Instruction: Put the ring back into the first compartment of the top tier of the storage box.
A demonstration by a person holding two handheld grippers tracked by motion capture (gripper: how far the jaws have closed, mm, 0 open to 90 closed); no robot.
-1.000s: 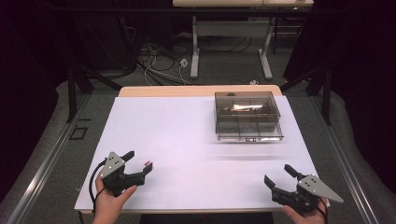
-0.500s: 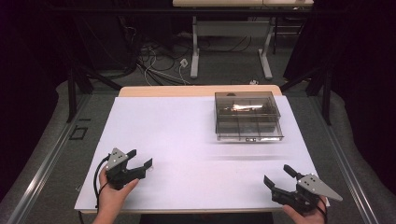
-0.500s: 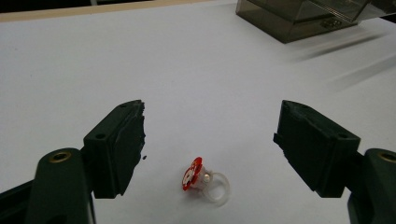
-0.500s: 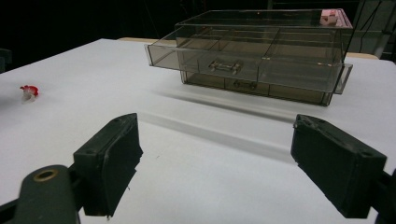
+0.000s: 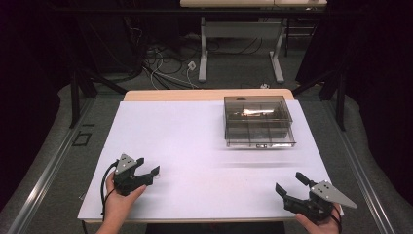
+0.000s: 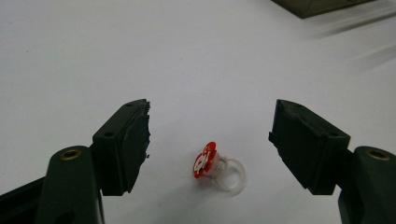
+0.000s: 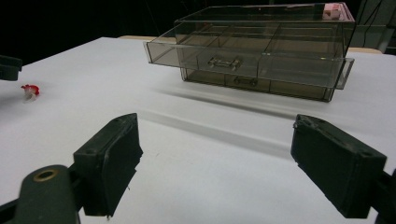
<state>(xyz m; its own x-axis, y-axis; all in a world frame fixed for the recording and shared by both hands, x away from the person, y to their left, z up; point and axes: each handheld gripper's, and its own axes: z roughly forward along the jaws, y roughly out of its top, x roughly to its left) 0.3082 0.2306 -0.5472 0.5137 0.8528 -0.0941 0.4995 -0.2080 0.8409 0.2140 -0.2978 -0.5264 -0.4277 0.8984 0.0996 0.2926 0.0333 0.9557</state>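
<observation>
lab: floor cables [image 5: 160, 61], dark curtains [image 5: 375, 58]

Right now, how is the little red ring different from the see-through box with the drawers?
The ring is tiny and low; the drawer box is far bigger and taller. The ring has a bright red top on a clear band; the box is smoky grey-brown all over. The ring lies near the front left, between the open jaws of the left gripper; the box stands at the back right, away from both grippers. Both rest on the white table.

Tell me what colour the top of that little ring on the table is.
Red, with a small white figure on it; the ring band is clear. The left gripper view shows it best.
</observation>
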